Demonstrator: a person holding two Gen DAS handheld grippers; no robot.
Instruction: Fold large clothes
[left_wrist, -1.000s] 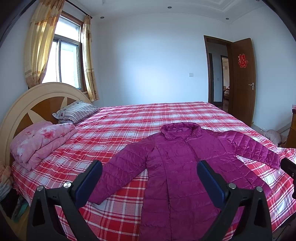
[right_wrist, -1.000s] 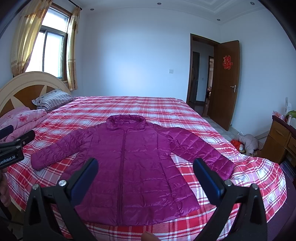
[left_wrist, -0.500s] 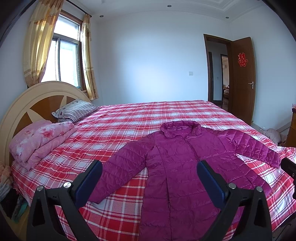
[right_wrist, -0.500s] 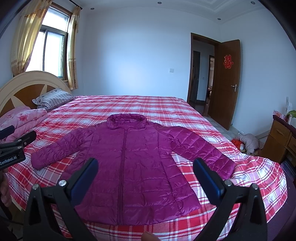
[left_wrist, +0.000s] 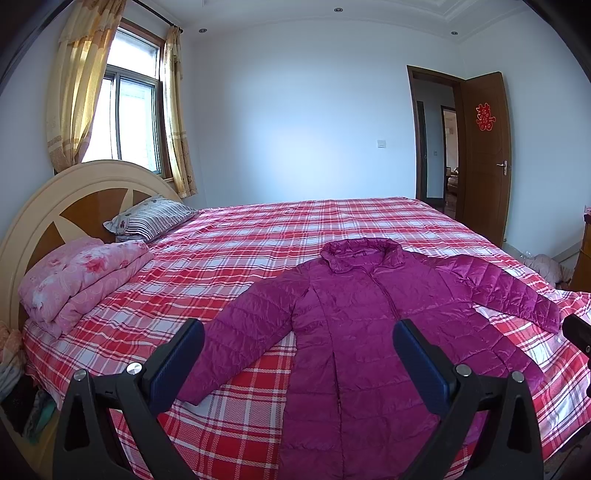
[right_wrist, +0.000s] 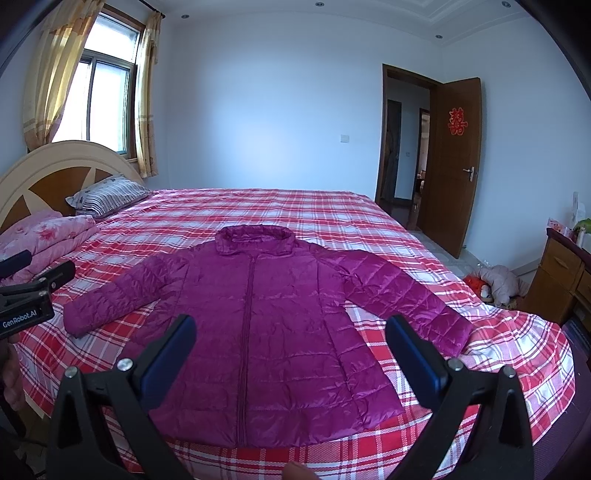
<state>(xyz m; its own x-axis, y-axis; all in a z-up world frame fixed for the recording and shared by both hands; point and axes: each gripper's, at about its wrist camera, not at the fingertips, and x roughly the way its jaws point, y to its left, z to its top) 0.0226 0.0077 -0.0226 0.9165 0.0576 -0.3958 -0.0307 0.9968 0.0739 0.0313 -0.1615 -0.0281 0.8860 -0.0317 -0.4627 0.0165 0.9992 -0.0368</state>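
While the purple jacket (right_wrist: 258, 317) is lying flat and face up on the red plaid bed (right_wrist: 332, 218), collar toward the far wall and both sleeves spread out, the right tool (right_wrist: 291, 354) is hovering above the hem with its jaws standing wide apart and nothing between them. The left tool (left_wrist: 299, 363) is also gaping wide and empty, hanging over the jacket's lower body and the sleeve that reaches toward the headboard (left_wrist: 74, 195); neither tool is touching the cloth. In the right wrist view the left tool is showing at the left edge, above the bed's corner near the pink folded quilt (right_wrist: 44, 236).

Compared with a second ago, the left view is sitting slightly higher over the bed, so the jacket is appearing a little lower in it; the jacket itself is lying just as it was, and both tools are staying equally wide.

The left tool's body is carrying white lettering reading "GenRobot.AI". A red double-happiness paper cutting (right_wrist: 457, 122) is hanging on the open brown door (right_wrist: 454, 177).
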